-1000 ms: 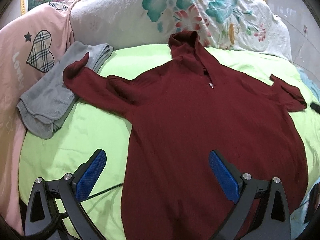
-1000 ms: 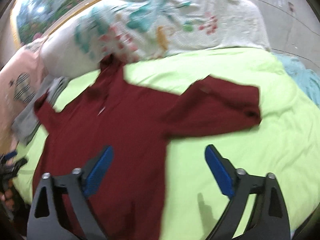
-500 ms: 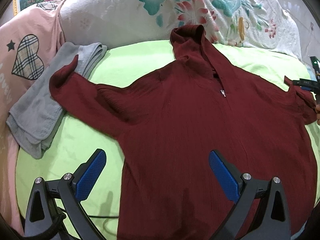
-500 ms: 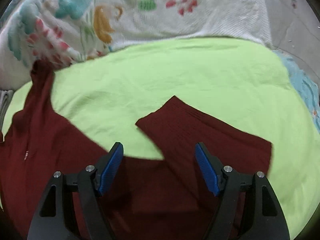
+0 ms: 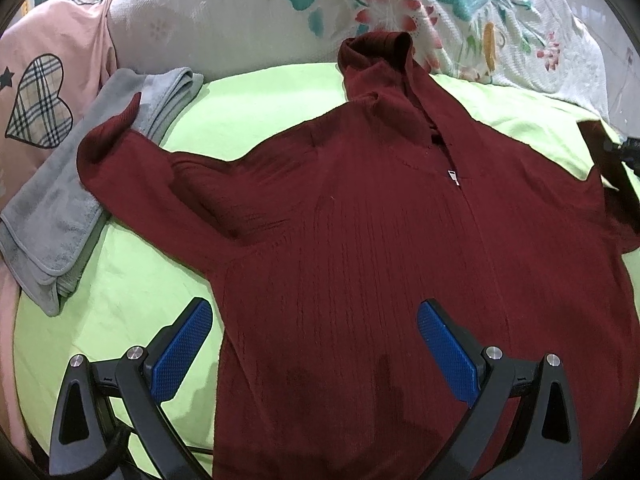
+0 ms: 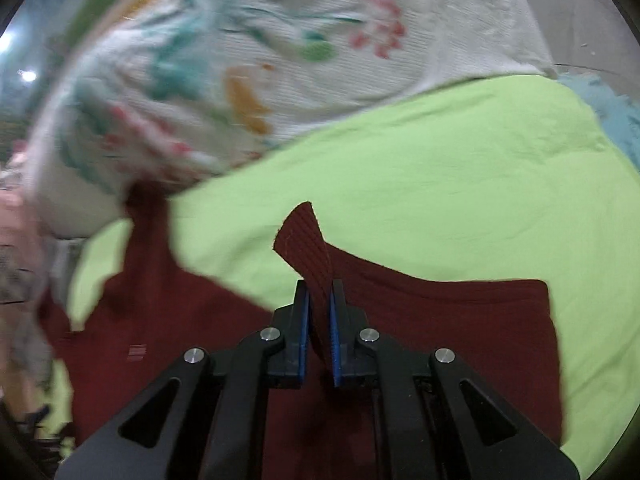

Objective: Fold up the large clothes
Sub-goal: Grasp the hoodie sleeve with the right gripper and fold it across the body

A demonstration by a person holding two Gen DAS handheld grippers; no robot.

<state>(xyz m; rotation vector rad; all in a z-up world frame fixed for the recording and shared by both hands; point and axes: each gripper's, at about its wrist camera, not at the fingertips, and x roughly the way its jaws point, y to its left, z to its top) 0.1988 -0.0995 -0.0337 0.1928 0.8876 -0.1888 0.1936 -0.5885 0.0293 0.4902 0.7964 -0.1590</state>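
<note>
Maroon hoodie (image 6: pixel 440 320) cuff apparently between right hand-held gripper (image 6: pixel 319 312) pads.

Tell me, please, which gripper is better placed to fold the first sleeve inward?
Right. The right gripper is already shut on the cuff of the maroon hoodie, while the left gripper hangs open above the hem, holding nothing.

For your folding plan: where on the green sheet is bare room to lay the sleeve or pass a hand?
Free: green sheet beyond the pinched sleeve, up to the floral pillow; also between hoodie and grey towel. Crowded: the hoodie's cuff overlaps the towel.
</note>
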